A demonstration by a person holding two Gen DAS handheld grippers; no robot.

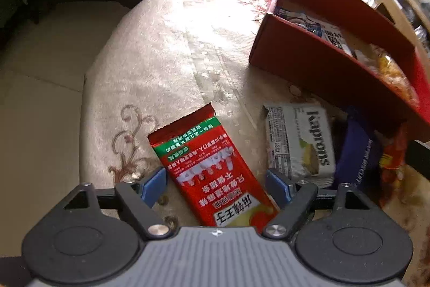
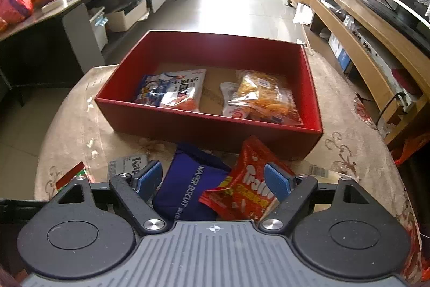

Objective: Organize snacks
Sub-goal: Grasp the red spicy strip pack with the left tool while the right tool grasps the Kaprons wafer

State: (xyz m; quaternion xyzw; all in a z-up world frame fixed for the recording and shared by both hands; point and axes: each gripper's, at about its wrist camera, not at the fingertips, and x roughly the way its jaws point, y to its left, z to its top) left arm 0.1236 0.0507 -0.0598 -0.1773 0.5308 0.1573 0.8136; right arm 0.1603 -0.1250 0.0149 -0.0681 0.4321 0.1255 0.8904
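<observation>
1. Farthest left on the desk (image 1: 166, 50) lies the red sachet (image 1: 212, 171), flat on the patterned cloth with its print upside down to the left wrist camera. The left gripper (image 1: 216, 186) is poised steeply over it with its jaws spread, one blue pad on each side of the sachet and neither pressing on it. I judge this sachet to be the next pick: the jaws already straddle it.
2. Just right of it lies the grey Kaprons pack (image 1: 301, 141), flat, apart from the sachet and close by the left gripper's right-hand pad.
3. Next comes the dark blue wafer biscuit pack (image 2: 188, 182), with the red Trolli bag (image 2: 252, 179) leaning over its right edge. The right gripper (image 2: 213, 180) hangs above these two, jaws wide and holding nothing; both packs show between its pads, so which one it is meant for I cannot tell.
4. Behind the loose snacks stands the red box (image 2: 209, 125), open-topped, its near wall just beyond them. It is probably the collecting place, which would explain why the loose packs sit right beside it.
5. Inside the box, on the left, is a blue and orange bag (image 2: 174, 90); on the right, a clear bag of golden snacks (image 2: 266, 96) lying partly over a white packet (image 2: 231, 101).
6. Count: four snacks loose on the desk, three that I can make out in the box, one box, two grippers.
</observation>
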